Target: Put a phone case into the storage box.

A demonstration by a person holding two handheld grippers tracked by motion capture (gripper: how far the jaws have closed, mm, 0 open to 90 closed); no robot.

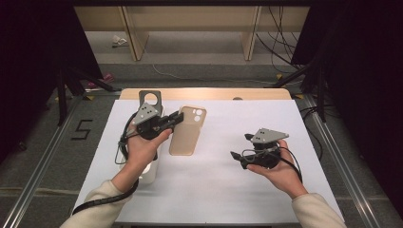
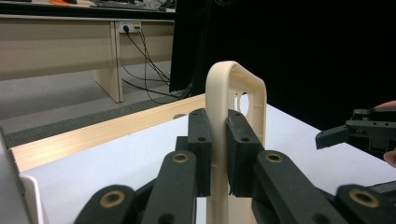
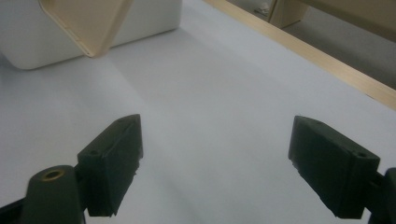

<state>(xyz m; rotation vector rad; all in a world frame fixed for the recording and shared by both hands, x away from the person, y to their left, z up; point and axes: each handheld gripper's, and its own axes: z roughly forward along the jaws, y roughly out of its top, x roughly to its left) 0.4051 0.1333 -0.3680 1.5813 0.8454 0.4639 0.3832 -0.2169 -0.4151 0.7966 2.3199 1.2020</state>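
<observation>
Left gripper (image 1: 179, 117) clamped on beige phone case (image 1: 187, 130) edge; right gripper (image 1: 239, 147) released, empty. Risk: thin-edge grip, case may pivot or slip.

- A white-topped table (image 1: 214, 185) with a pale wooden far edge carries the things.
- A white box (image 1: 148, 173) lies on it, near the table's left edge.

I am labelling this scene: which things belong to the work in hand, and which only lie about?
In the work:
- beige phone case, clamped in the left tongs
- right tongs, open, holding nothing

Lying about:
- white box
- grey plate with a round hole
</observation>
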